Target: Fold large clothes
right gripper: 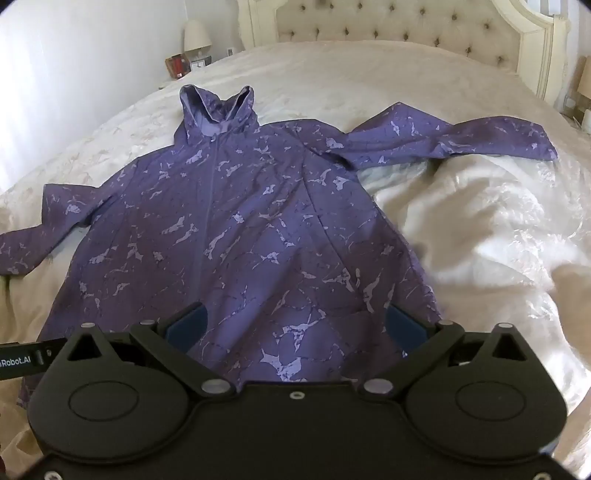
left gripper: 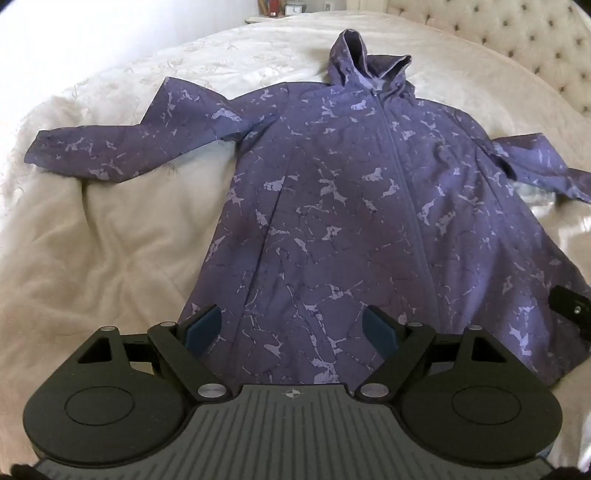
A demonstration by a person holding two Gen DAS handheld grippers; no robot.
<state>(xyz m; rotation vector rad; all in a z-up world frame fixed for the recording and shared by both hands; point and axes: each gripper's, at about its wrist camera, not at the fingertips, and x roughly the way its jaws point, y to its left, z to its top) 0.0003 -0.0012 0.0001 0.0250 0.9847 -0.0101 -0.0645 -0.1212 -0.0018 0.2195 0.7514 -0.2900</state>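
Purple hooded jacket (left gripper: 332, 206) lies front up, zipped, spread flat on the cream bedspread (left gripper: 110, 240). Hood (left gripper: 364, 62) points toward the tufted headboard (right gripper: 406, 26); both sleeves are out to the sides of the jacket body, each bent at the elbow. Left gripper (left gripper: 291, 330) is released, its 2 fingers spread wide over the jacket hem, left of the zipper (left gripper: 399, 177). Right gripper (right gripper: 295, 325) is also released, fingers spread over the hem, right of the zipper. Neither holds fabric. A lamp (right gripper: 197, 35) stands past the hood on the nightstand.
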